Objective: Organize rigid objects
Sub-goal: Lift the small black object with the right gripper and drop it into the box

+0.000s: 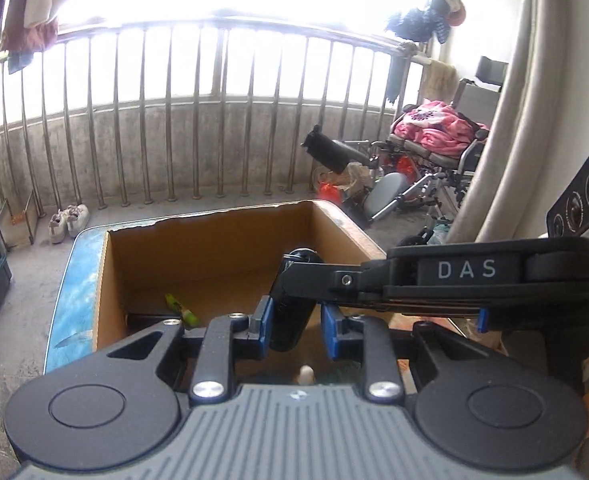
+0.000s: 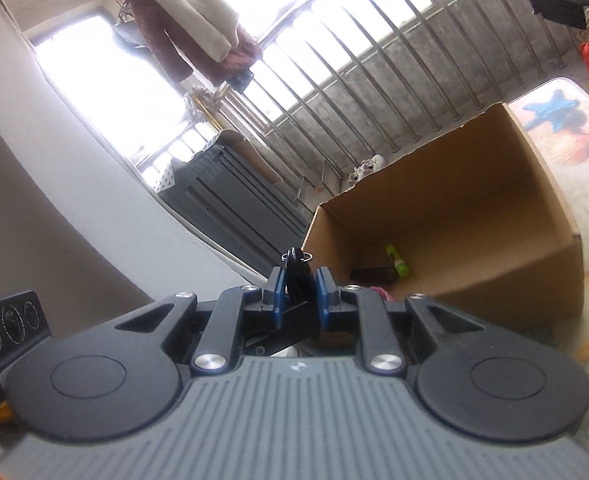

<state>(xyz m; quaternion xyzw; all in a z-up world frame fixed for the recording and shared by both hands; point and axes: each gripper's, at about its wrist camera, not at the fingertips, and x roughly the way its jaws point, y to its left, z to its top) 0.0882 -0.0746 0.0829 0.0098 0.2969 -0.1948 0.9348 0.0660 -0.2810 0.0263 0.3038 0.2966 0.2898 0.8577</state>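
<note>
- The black cylinder (image 1: 292, 300) in the left gripper (image 1: 294, 326) is partly covered by the right gripper (image 1: 434, 280) crossing in front of it.
- The dark flat thing (image 2: 296, 276) in the other view is hidden below the pads; perhaps a key fob.
- The cardboard box (image 1: 214, 240) hides most of its floor; the green thing (image 1: 180, 308) inside is too small to name.
- The windows are blown out white.

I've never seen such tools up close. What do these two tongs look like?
Both look alike. The left tongs and right tongs have blue pads on black linkage arms with silver screws, two round black discs, and a ribbed grey body. Seen sideways in the left view, the right one bears white "DAS" lettering.
</note>
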